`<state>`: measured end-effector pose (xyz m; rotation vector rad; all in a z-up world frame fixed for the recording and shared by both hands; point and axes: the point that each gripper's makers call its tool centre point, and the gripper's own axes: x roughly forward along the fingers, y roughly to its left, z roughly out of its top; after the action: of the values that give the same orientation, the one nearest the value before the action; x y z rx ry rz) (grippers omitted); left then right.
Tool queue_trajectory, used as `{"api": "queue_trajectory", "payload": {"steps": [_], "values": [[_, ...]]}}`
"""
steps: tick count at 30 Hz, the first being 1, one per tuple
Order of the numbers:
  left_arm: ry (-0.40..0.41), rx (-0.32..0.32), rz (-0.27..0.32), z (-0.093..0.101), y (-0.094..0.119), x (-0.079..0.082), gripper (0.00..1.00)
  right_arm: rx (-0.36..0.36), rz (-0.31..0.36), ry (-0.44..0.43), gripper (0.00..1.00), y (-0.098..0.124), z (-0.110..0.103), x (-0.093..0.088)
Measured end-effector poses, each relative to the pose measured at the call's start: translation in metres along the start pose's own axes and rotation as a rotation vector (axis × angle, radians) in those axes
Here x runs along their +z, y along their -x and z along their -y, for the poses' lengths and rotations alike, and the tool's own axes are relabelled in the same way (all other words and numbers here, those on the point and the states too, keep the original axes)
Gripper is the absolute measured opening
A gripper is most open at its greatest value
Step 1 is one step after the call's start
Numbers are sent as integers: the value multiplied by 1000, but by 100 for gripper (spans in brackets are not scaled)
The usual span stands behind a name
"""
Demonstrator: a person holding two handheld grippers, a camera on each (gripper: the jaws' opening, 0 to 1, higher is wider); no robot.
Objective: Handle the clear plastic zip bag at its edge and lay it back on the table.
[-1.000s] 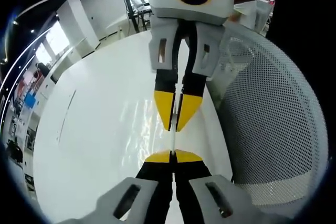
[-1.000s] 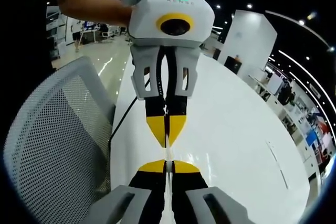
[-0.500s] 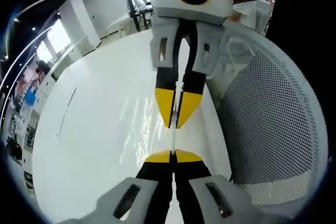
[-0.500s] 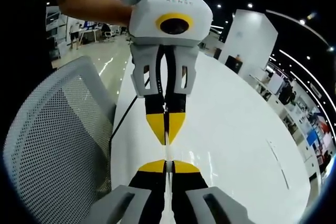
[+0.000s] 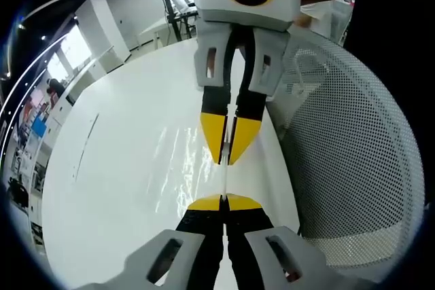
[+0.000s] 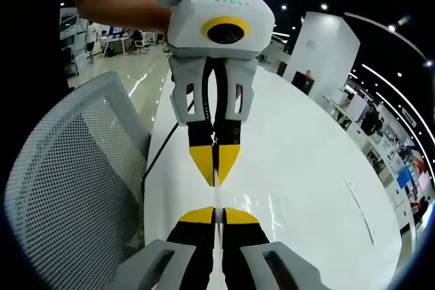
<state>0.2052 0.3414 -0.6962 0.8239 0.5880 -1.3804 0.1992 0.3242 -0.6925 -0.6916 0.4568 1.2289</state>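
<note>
Clear plastic zip bag (image 5: 225,180) hangs stretched above my white table (image 5: 129,161), its edge pinched by left gripper (image 5: 224,202) and right gripper (image 6: 215,215).

Readable text, checked from my remote station: one item. In the right gripper view, small grey capital letters sit on the white plastic housing of the left gripper (image 6: 215,183), above its yellow-ringed lens and just below a small green light. I make it out as "KENSE", though the last letters are uncertain at this size. Signs in the distant background are too blurred to read.
</note>
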Motion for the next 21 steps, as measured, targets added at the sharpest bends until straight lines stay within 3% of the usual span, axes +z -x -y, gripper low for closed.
{"api": "queue_trajectory", "payload": {"steps": [21], "values": [[5,10,1,-2,1,0,0,-7,2,-5,0,3,3,-2]]}}
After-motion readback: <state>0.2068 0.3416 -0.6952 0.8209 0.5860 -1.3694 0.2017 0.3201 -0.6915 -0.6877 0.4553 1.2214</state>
